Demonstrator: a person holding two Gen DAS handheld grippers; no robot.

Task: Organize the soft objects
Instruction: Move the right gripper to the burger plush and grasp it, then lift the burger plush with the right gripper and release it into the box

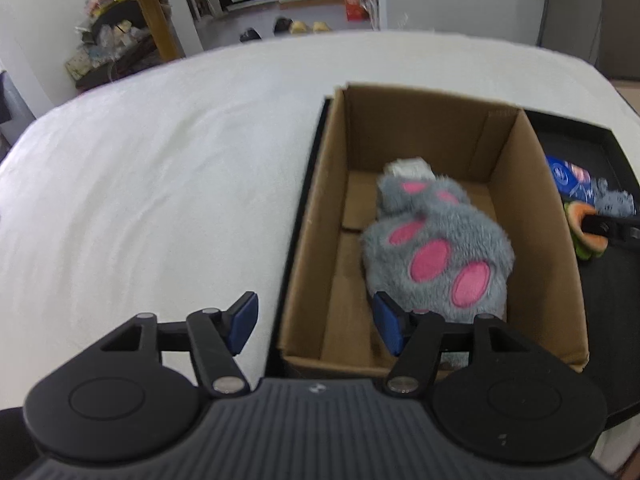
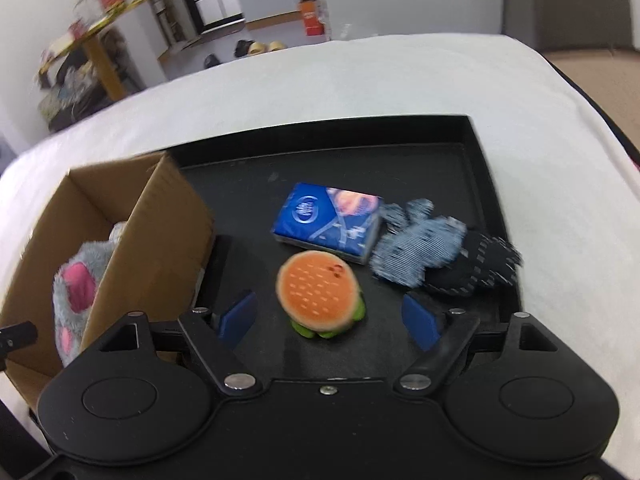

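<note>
A grey plush paw with pink pads (image 1: 436,248) lies inside an open cardboard box (image 1: 320,216), also seen in the right wrist view (image 2: 76,284). My left gripper (image 1: 316,322) is open and empty above the box's near left wall. My right gripper (image 2: 330,320) is open, its blue pads either side of a plush hamburger (image 2: 318,290) on the black tray (image 2: 472,160); I cannot tell if they touch it. A blue tissue pack (image 2: 326,224) and a denim plush toy (image 2: 424,250) lie behind the hamburger.
The box (image 2: 160,220) stands at the tray's left end, on a white cloth-covered table (image 1: 140,168). A cluttered shelf (image 1: 120,36) and shoes on the floor are far behind the table.
</note>
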